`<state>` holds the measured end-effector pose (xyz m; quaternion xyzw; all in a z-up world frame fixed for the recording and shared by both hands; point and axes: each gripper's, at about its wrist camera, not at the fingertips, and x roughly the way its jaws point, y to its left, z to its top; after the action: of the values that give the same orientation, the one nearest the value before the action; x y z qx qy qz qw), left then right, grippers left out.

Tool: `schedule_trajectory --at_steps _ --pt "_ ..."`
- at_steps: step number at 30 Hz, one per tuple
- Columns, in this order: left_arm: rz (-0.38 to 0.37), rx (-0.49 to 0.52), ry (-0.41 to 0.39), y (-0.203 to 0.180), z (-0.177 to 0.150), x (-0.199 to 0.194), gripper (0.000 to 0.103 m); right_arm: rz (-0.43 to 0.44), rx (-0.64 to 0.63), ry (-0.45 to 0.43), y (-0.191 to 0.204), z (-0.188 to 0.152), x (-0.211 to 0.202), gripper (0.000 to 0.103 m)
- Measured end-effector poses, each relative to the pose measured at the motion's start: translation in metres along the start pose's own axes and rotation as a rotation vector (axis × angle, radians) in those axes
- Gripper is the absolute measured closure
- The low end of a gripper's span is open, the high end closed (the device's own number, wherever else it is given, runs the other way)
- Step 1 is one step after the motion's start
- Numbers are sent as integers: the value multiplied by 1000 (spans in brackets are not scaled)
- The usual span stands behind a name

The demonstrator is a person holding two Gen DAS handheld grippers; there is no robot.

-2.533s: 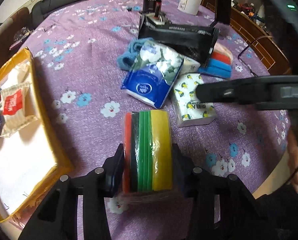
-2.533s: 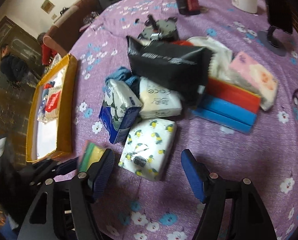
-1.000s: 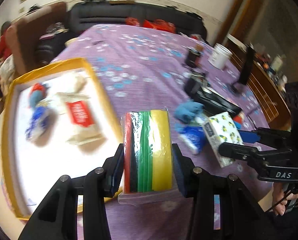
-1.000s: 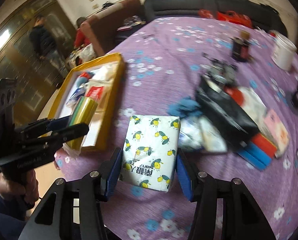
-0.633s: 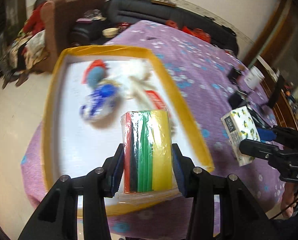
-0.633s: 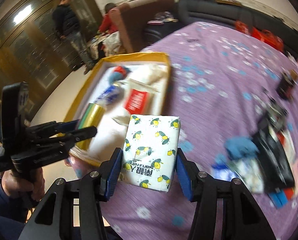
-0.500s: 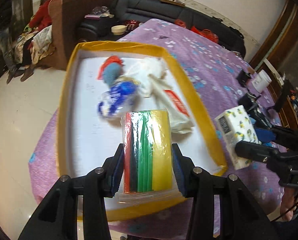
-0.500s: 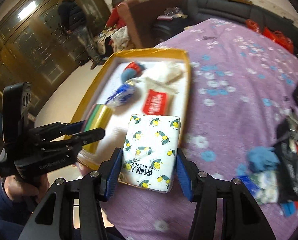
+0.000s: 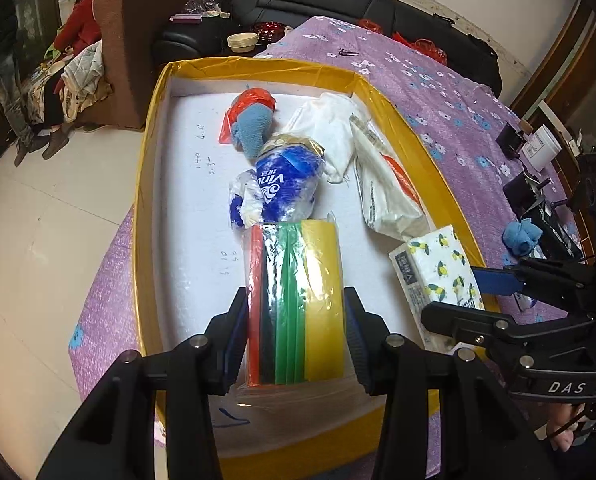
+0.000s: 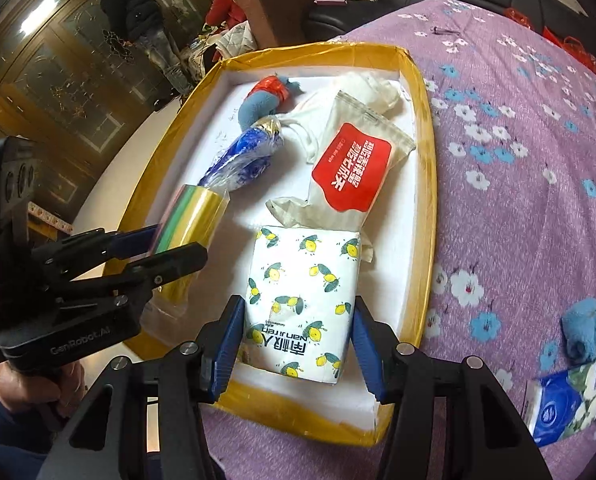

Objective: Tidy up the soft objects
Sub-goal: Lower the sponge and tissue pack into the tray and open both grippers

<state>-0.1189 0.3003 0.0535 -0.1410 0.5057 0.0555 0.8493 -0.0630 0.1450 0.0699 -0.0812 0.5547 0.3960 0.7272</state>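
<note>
My left gripper (image 9: 296,334) is shut on a wrapped pack of red, black, green and yellow cloths (image 9: 298,304) and holds it over the near end of the yellow-rimmed white box (image 9: 148,184). My right gripper (image 10: 298,346) is shut on a white tissue pack with a lemon print (image 10: 299,300), held over the box's near right corner (image 10: 425,240). Each gripper shows in the other's view: the left gripper (image 10: 166,248) and the right gripper (image 9: 453,300) with its tissue pack (image 9: 437,268).
In the box lie a blue-and-white tissue roll (image 9: 286,184), a blue knitted toy with a red bag (image 9: 250,120), a white cloth (image 9: 333,128) and a red-labelled wipes pack (image 10: 349,164). A blue cloth (image 10: 589,328) and a blue tissue pack (image 10: 565,400) lie on the purple flowered tablecloth (image 10: 517,160).
Both grippers lifted their packs from the pile on the table and carried them left to the box. They now hang closer over the box's near end.
</note>
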Motion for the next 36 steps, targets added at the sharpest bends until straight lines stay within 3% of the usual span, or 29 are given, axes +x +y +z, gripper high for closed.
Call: schedule_trajectory --at_steps 14,23,36 --pt "8 43 -5 0 13 7 59 -33 14 -2 -4 12 11 46" --pt "-3 42 -42 1 24 0 39 -22 8 -6 0 13 3 44" --pt "-1 27 -94 -8 32 -14 38 -32 57 -136 -19 4 -51 44"
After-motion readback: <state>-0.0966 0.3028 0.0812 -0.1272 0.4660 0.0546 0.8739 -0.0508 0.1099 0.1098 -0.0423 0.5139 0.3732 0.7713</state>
